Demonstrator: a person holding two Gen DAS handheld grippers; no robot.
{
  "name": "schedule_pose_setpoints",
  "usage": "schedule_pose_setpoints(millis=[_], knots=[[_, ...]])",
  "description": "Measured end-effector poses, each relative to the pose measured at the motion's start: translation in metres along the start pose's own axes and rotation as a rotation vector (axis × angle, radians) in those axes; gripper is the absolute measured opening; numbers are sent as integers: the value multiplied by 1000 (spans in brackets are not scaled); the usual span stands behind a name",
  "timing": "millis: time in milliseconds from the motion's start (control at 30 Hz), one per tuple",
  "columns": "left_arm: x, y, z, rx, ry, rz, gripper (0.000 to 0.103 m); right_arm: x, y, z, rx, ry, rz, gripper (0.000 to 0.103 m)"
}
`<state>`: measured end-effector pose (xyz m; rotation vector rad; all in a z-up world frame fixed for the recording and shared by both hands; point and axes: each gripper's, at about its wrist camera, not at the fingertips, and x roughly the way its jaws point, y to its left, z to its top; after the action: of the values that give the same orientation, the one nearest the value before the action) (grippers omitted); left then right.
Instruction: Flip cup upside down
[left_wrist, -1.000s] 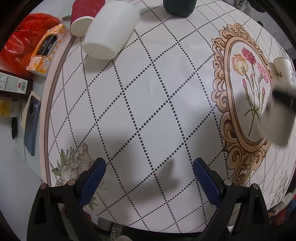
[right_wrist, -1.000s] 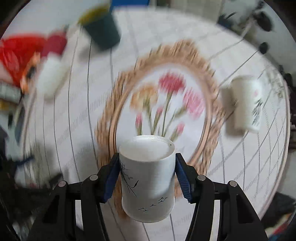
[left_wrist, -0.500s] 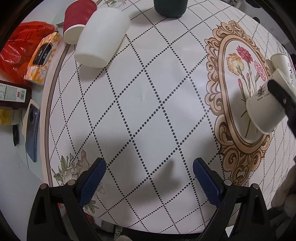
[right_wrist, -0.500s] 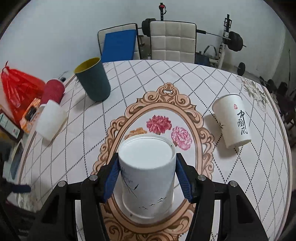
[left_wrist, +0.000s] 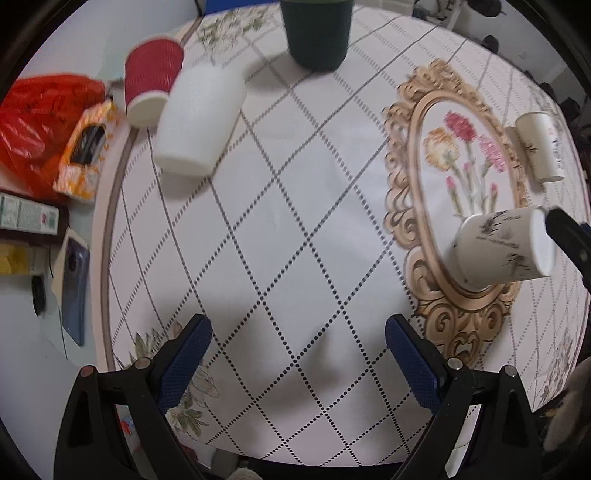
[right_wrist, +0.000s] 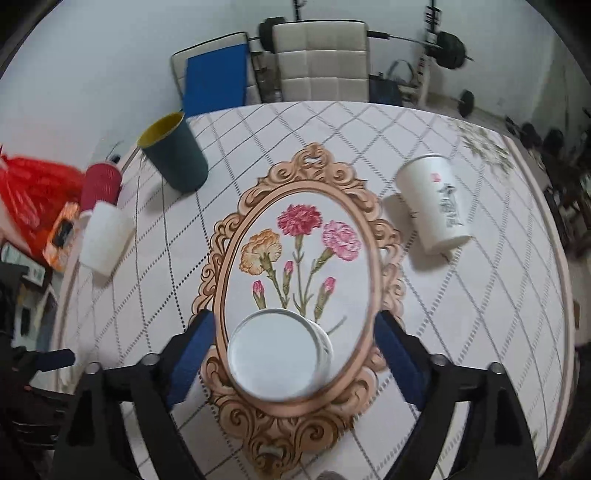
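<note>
The table (right_wrist: 480, 332) carries the cup (right_wrist: 277, 354) mouth down, apparently settled, on the near end of its floral oval. The right gripper (right_wrist: 291, 354) straddles it, spread wide, pads clear. The left gripper (left_wrist: 297, 354) waits open over bare cloth.

Left gripper (left_wrist: 297, 363): blue-padded fingers (left_wrist: 184, 360) spread wide, nothing between them, held over the bench (left_wrist: 303, 206) with its diamond-dotted cloth. Printed white cup (left_wrist: 504, 251): upside down inside the ornate flower frame (left_wrist: 465, 221), a dark finger of the right gripper (left_wrist: 570, 238) just beside its base. Second printed cup (left_wrist: 539, 146): far right, inverted. Plain white cup (left_wrist: 199, 122) and red ribbed cup (left_wrist: 151, 79): far left, inverted, close together. Dark green cup (left_wrist: 317, 33): top edge. Red bag (left_wrist: 40, 122), orange packet (left_wrist: 86, 151), blue phone (left_wrist: 74, 291): off the left rim
</note>
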<state>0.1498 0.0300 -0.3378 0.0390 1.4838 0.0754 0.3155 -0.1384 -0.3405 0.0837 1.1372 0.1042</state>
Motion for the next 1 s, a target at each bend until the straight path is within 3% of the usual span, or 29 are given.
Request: schedule_pose_setpoints(millis=[233, 400, 733, 1000], knots=[[-60, -11, -13, 81, -138, -21, 101, -65, -10, -23, 59, 47, -180, 96], [-96, -16, -31, 124, -205, -50, 101, -111, -17, -50, 115, 59, -249, 96], [-201, -25, -87, 98, -383, -62, 101, -236, -20, -76, 139, -65, -242, 96], [-272, -26, -141, 70, -470, -76, 101, -350, -12, -98, 87, -192, -210, 97]])
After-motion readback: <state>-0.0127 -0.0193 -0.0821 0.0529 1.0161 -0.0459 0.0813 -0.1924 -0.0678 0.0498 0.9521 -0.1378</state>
